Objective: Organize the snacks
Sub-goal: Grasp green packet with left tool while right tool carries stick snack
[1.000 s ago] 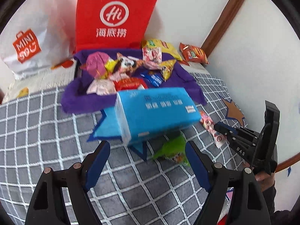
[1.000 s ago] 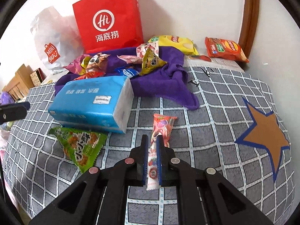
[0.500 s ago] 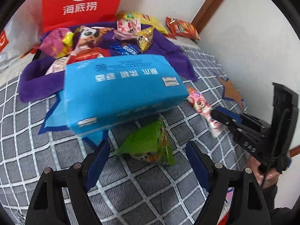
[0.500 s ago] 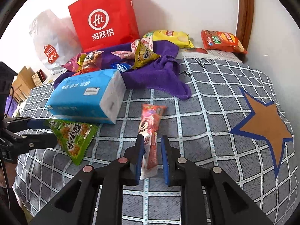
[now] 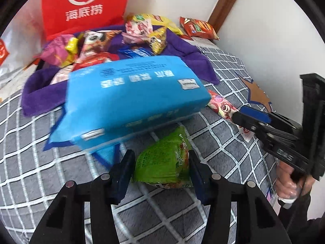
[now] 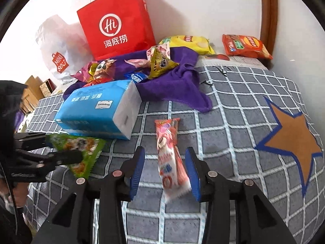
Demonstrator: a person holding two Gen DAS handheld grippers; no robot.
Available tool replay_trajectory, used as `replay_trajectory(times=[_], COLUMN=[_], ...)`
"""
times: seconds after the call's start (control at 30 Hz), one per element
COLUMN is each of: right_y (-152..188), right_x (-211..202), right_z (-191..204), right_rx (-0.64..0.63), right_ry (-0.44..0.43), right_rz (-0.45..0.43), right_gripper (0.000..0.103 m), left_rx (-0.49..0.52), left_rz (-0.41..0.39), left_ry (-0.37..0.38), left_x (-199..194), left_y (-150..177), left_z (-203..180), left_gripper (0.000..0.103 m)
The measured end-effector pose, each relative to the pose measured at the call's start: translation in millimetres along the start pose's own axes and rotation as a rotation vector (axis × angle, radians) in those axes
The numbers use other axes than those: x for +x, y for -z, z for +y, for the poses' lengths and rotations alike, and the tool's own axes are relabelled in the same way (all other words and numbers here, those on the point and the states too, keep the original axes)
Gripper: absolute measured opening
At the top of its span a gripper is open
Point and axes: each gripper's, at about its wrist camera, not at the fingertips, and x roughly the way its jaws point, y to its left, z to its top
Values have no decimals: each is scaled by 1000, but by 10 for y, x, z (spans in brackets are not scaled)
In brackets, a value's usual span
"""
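A: Surface?

B: Grey cover w/ white grid [image 6: 233, 109], brown star w/ blue edge [image 6: 292, 140] on the right side. White wall behind, brown wood trim [image 6: 268, 10] in the corner.

A: Nearest stuff?

B: Left gripper [image 5: 161, 169] jaws partly apart, straddling a green snack pack [image 5: 162, 162]. Pads look to be at its sides, but can't tell if they're pressing. Pack lies on the cover, just in front of the blue tissue pack [image 5: 134, 99].

A: Right side?

B: Right gripper [image 6: 165, 174] jaws wide apart, gripping nothing. Long pink-red snack stick [image 6: 170, 158] lies between the fingers; its near end is close to the right pad, contact unclear.

A: What's in the way?

B: Tissue pack mostly. It sits betw. both grippers and the pile, blocks part of it in left view, and the green pack's far tip is right at its base.

A: Further back?

B: Purple cloth [image 6: 182, 81] bunched up w/ mixed snacks on it: olive triangular pack [image 6: 160, 65], blue wrapper [image 6: 136, 77], pink & panda-print ones [image 6: 101, 69].

A: At the wall?

B: Yellow chip bag [image 6: 189, 42], orange-red chip bag [image 6: 245, 45] near the trim, red Hi paper bag [image 6: 115, 20] standing, white Miniso plastic bag [image 6: 59, 48] beside it.
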Motion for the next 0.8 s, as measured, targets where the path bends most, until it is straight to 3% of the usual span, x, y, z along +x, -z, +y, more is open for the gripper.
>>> replay_trajectory(times=[0.13,0.17,0.2,0.23,0.5,0.67,0.8], right_y=[-30,-26,-16,-1,9,-130,-284], right_x=[204,262,300,327,77,-227,-401], right_z=[60,88,109,140,262,299,354], right_rx=[-20,-34,-47,-67,-120,-110,-99], right_ry=[13,25,40,61,91,82,66], right_rz=[36,55,67,68,7,-56,-103], right_gripper=[40,37,26,25,24,24,24], left_rx=[-19,-22,-26,-33,-60,-79,-90], left_rz=[-17,-22,-27,-35,-91,-135,-161], left_ry=[-14,-19,-22,-23,-21,8,-19], left_x=[-166,-201,-241,-294,-537,-753,-890], left_y=[49,59,69,81,70,4,-94], left_z=[104,125,147,177,266,303,343], left_gripper=[50,50,50,50,50,50,50])
